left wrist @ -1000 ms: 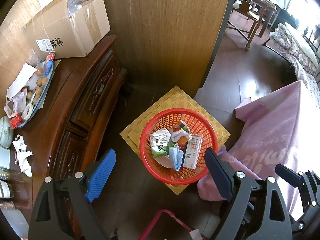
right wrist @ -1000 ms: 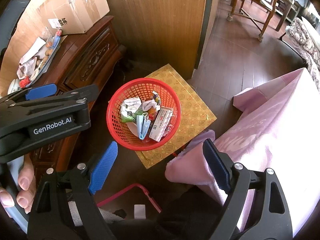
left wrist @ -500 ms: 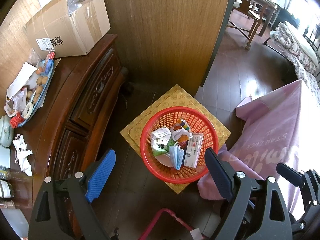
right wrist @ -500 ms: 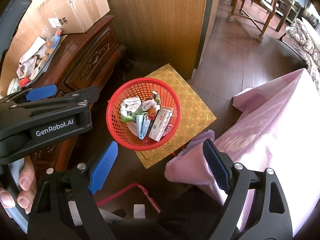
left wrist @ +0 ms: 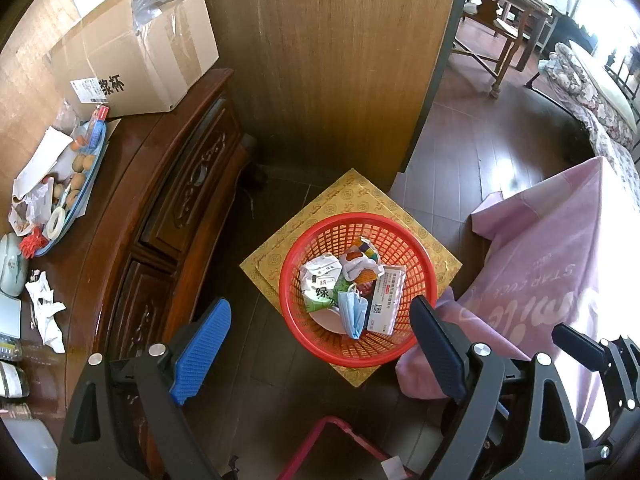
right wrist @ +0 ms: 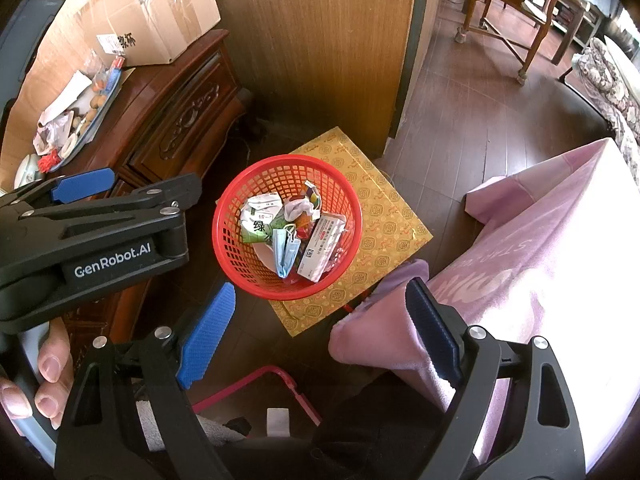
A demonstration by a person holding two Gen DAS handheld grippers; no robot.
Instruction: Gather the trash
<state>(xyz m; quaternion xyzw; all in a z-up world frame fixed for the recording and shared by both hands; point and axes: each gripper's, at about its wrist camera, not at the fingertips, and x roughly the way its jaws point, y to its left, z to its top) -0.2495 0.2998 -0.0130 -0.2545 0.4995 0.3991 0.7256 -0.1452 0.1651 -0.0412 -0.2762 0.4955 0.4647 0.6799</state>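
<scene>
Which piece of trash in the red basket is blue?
The blue face mask with ear loops, lying between the green-and-white packet and the white medicine box.
</scene>
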